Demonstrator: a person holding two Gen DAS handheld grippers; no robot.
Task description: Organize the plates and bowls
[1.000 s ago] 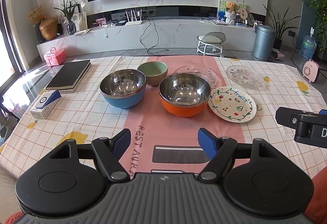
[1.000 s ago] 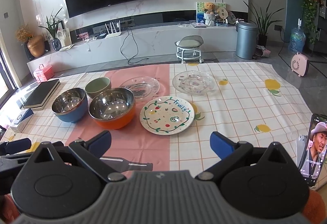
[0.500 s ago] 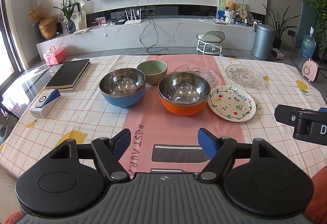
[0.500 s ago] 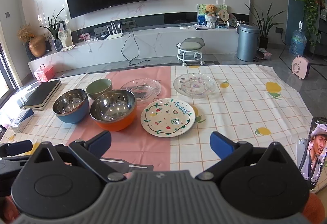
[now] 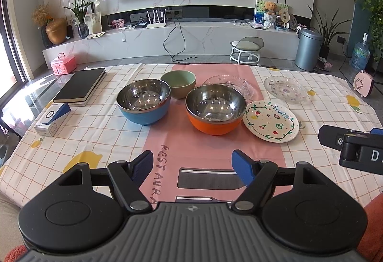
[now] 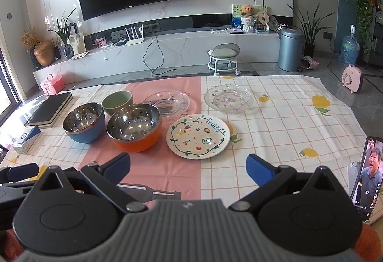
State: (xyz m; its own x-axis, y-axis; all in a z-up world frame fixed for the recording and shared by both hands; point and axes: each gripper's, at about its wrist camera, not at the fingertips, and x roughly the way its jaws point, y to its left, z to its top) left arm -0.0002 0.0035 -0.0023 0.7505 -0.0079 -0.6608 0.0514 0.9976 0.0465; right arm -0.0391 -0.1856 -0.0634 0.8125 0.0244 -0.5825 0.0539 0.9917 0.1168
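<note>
On the tablecloth stand a blue steel bowl (image 5: 143, 104) (image 6: 84, 122), an orange steel bowl (image 5: 215, 108) (image 6: 134, 126) and a small green bowl (image 5: 178, 83) (image 6: 117, 99) behind them. A white "Fruity" plate (image 5: 270, 124) (image 6: 198, 135) lies right of the orange bowl. Two clear glass plates (image 5: 229, 85) (image 5: 284, 89) (image 6: 167, 101) (image 6: 229, 98) lie further back. My left gripper (image 5: 191, 166) is open and empty, held above the near table in front of the bowls. My right gripper (image 6: 188, 165) is open and empty, in front of the white plate.
A black notebook (image 5: 81, 87) and a blue-white box (image 5: 51, 119) sit at the table's left edge. A phone (image 6: 367, 173) stands at the near right. The right gripper's body (image 5: 354, 147) shows at the right of the left wrist view.
Both grippers have drifted slightly; the dishes sit a little lower and nearer in the right wrist view. Nothing was grasped or moved on the table.
</note>
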